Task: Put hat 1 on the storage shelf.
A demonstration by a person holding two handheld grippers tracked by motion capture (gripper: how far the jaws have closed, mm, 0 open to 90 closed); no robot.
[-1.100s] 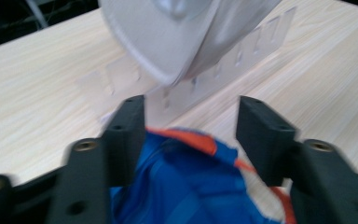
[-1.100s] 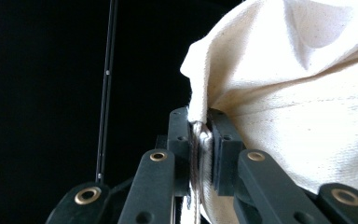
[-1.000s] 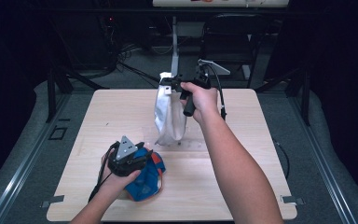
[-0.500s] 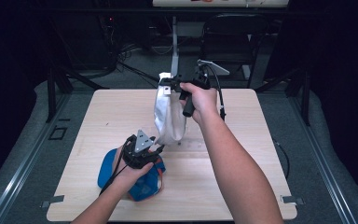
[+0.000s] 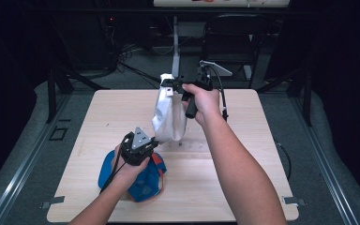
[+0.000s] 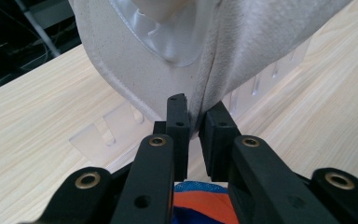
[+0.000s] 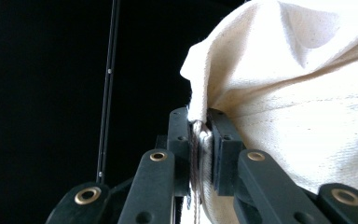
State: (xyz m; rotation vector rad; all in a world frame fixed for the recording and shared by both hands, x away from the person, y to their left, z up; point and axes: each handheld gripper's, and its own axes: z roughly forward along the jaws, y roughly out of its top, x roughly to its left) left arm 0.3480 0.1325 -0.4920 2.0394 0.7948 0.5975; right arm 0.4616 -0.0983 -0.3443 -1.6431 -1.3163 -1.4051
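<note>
Right tool [image 5: 171,84] is pinching the top of the cream canvas drawstring pouch [image 5: 168,117] above the light wooden tabletop [image 5: 243,178], left tool [image 6: 193,116] has just been closing onto its bottom fold, so next probably comes tipping it out carefully.

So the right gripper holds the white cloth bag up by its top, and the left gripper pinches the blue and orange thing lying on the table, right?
Not quite. The right gripper does hold the white cloth bag by its top, but the left gripper pinches the bag's bottom edge, as the left gripper view shows. The blue and orange thing lies under that hand.
</note>
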